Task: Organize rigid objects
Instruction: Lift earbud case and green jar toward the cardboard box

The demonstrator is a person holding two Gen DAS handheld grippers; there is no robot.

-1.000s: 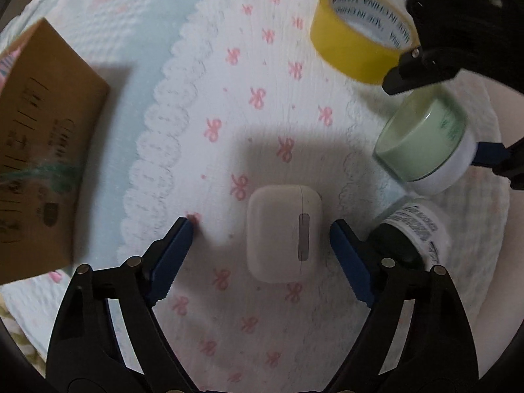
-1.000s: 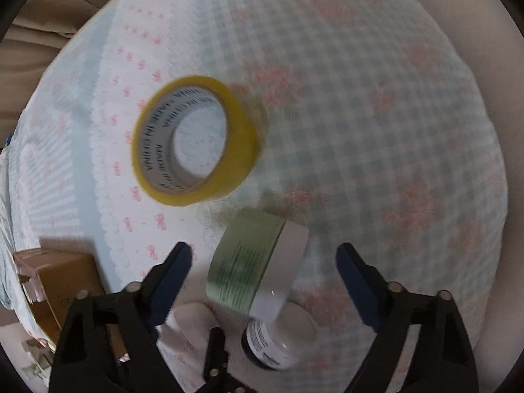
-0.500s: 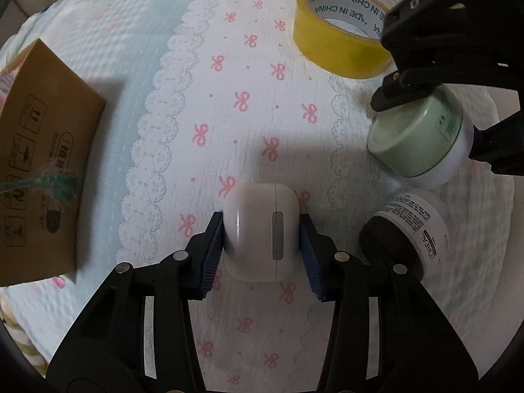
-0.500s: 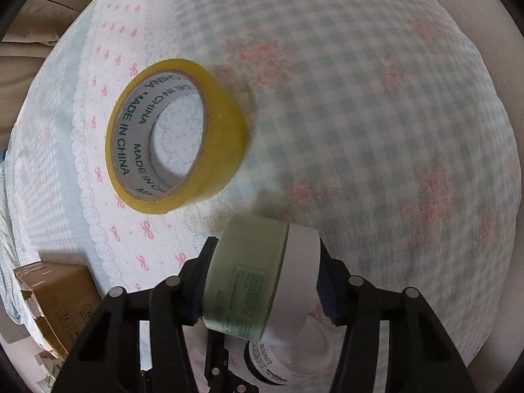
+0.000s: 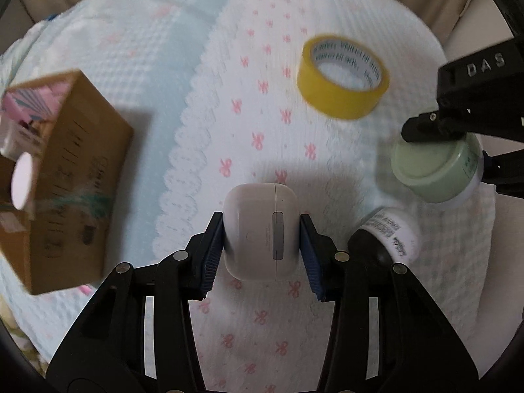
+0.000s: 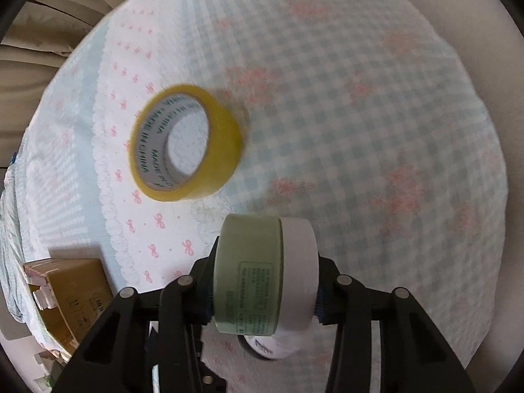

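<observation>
My left gripper (image 5: 261, 252) is shut on a white earbud case (image 5: 261, 231) and holds it above the cloth. My right gripper (image 6: 263, 294) is shut on a green-lidded white cream jar (image 6: 263, 276), held on its side; the jar also shows in the left wrist view (image 5: 437, 172). A yellow tape roll (image 5: 342, 77) lies on the cloth, also in the right wrist view (image 6: 185, 144). A dark bottle with a white label (image 5: 389, 234) lies at the right, partly hidden under the jar in the right wrist view (image 6: 268, 348).
An open brown cardboard box (image 5: 62, 180) with items inside stands at the left, also in the right wrist view (image 6: 70, 288). The patterned cloth (image 6: 360, 114) covers a soft round surface with beige cushions beyond its edges.
Both grippers closed, the left on the earbud case and the right on the cream jar, and both have lifted their objects off the cloth. The box has come further into view.
</observation>
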